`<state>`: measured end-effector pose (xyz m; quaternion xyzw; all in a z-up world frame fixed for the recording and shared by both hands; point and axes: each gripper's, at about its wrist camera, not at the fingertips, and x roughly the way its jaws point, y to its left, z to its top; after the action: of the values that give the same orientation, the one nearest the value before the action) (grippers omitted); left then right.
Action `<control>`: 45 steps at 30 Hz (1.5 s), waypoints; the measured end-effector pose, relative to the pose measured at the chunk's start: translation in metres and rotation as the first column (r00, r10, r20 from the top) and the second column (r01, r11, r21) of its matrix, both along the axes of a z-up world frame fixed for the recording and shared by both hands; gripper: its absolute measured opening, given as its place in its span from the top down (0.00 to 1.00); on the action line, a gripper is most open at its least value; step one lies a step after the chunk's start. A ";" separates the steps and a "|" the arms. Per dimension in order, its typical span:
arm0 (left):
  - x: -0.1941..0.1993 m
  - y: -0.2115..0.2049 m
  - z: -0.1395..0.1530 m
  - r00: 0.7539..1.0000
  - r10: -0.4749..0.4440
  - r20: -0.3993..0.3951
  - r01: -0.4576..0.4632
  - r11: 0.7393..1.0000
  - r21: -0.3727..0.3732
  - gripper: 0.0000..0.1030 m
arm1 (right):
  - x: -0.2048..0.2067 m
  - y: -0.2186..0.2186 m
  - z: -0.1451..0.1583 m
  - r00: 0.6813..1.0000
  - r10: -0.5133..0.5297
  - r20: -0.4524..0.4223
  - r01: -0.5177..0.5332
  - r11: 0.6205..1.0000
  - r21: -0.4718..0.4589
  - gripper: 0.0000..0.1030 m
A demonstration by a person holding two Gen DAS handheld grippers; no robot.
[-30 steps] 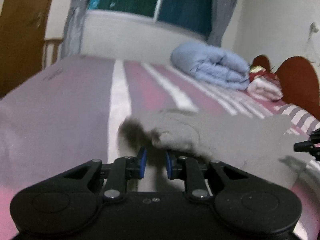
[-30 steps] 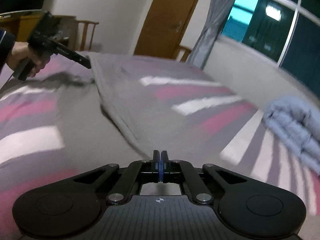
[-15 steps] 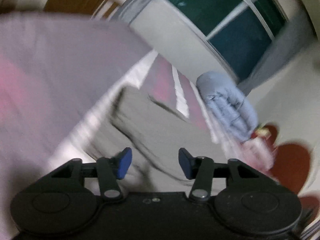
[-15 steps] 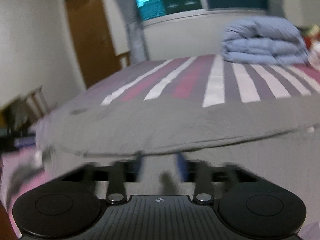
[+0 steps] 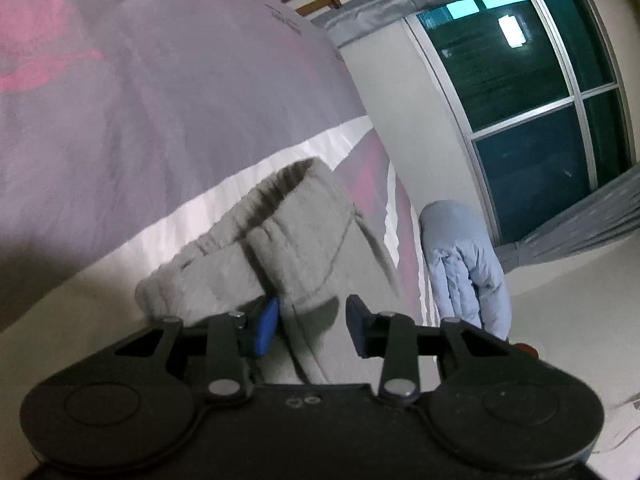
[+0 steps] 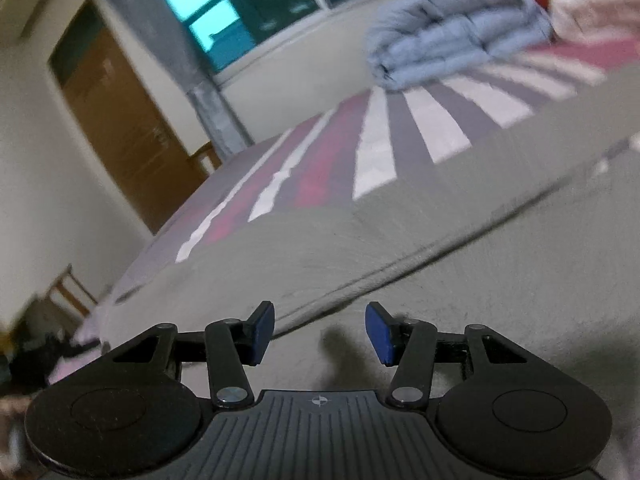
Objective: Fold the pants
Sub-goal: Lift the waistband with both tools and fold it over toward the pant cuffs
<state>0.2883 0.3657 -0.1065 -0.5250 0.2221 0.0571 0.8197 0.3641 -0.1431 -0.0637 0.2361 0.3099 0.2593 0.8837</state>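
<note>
Item: grey sweatpants [image 5: 296, 240], lying on the striped bed [image 5: 160, 100]; waistband end bunched at 12 o'clock of your left gripper [image 5: 312, 324]. Its jaws had just been closing but stood partly apart, a fold of waistband between them, touching the left pad only; not clamped. Your right gripper [image 6: 318, 330] hovered over the flat grey cloth, jaws about half open, holding nothing. Folded blue duvet [image 6: 452, 28] at 1 o'clock, far end of bed.

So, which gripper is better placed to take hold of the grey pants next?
Probably the left gripper: the waistband of the grey pants already lies between its jaws. The right gripper stands open over flat cloth.
</note>
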 end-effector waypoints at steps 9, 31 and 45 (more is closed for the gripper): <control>0.001 0.011 -0.001 0.999 0.025 0.028 -0.026 1.000 0.004 0.72 | 0.035 -0.012 -0.016 0.990 -0.031 -0.137 0.057 0.980 0.189 0.50; -0.013 0.020 0.057 0.995 -0.033 0.090 0.030 0.999 0.030 0.93 | 0.004 -0.032 0.044 0.999 0.037 0.009 -0.038 0.984 0.174 0.94; -0.053 0.029 0.032 0.994 0.035 -0.101 -0.023 0.993 0.117 0.72 | -0.033 -0.023 -0.003 0.987 0.013 -0.161 0.003 0.995 0.095 0.74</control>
<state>0.2352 0.3948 -0.0749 -0.4760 0.2526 0.1088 0.8354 0.3310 -0.1656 -0.0668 0.2973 0.3682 0.2561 0.8428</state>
